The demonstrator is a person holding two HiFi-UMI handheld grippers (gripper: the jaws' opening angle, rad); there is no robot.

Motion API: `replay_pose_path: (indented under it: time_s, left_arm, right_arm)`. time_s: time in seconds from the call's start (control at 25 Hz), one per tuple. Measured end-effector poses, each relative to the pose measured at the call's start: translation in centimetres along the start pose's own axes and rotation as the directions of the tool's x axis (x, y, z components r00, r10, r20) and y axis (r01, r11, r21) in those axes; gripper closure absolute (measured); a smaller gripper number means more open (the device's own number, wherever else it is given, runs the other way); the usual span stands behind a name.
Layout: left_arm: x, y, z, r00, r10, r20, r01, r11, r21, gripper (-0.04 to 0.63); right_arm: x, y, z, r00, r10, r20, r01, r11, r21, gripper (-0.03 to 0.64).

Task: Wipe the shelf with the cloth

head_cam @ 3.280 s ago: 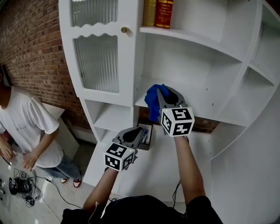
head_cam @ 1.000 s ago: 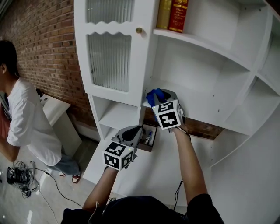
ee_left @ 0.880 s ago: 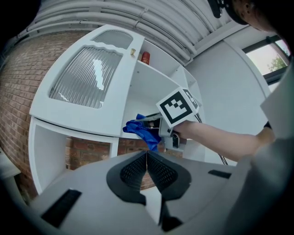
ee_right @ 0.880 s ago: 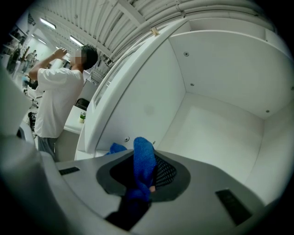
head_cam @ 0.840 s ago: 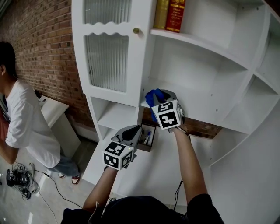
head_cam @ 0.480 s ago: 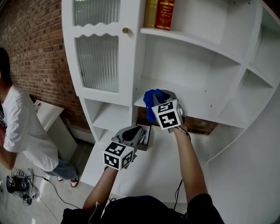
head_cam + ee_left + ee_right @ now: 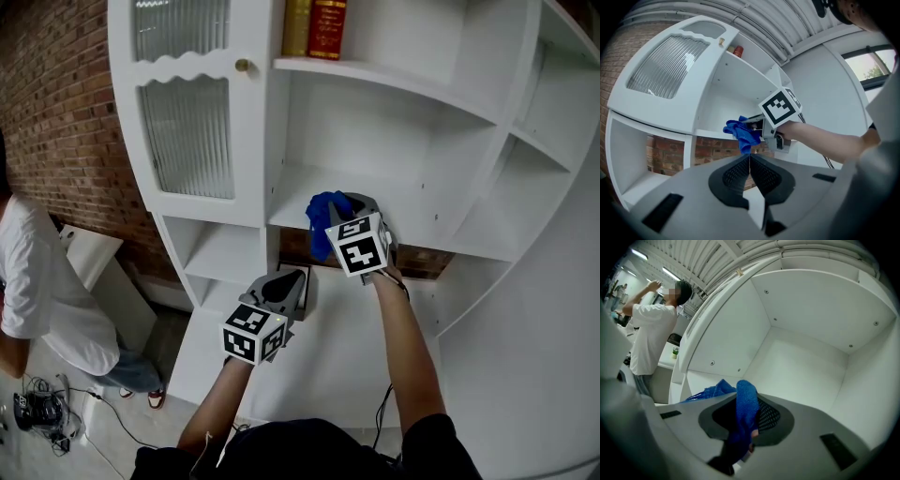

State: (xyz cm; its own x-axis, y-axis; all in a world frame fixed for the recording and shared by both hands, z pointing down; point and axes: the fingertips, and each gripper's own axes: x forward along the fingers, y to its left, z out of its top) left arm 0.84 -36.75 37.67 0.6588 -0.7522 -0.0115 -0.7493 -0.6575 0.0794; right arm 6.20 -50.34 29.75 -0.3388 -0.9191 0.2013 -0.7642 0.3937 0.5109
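the blue cloth (image 7: 322, 217) is pinched between the two jaws of the right gripper (image 7: 341, 208), which are closed down on it. in the right gripper view a thick fold of the cloth (image 7: 746, 404) stands up between the black ribbed pads, and the rest spills out to the left over the gripper's body. the bunched cloth sits at the front edge of the white shelf (image 7: 295, 195), near its left end, with one tail hanging below the edge. whether it presses on the board cannot be told.

the left gripper (image 7: 284, 284) hangs lower, below the cloth and apart from it, in front of the lower compartments. its jaws are pressed together with nothing between them, and the left gripper view looks up over them at the cloth (image 7: 743, 132) and the other gripper's marker cube (image 7: 780, 106).

the compartment behind the cloth is bare white, with small screw holes in its walls. one level up stand a gold book (image 7: 297, 25) and a red book (image 7: 327, 28); the print on their spines is too small to read. to the left is a cabinet door with ribbed glass (image 7: 183, 136) and a brass knob (image 7: 242, 66), then a brick wall (image 7: 52, 112). a person in a white t-shirt (image 7: 37, 291) stands by it, with cables (image 7: 30, 408) on the floor. the cubes carry only black-and-white square markers, no words.
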Motion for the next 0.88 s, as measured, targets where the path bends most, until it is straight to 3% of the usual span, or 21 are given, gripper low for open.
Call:
replay_pose_path:
  time_s: [0.88]
  left_arm:
    - [4.0, -5.2, -0.4, 0.986, -0.166, -0.018, 0.166, 0.986, 0.013, 0.577]
  right_arm:
    - [-4.5, -6.6, -5.3, 0.986, -0.141, -0.090, 0.145, 0.989, 0.038, 0.532]
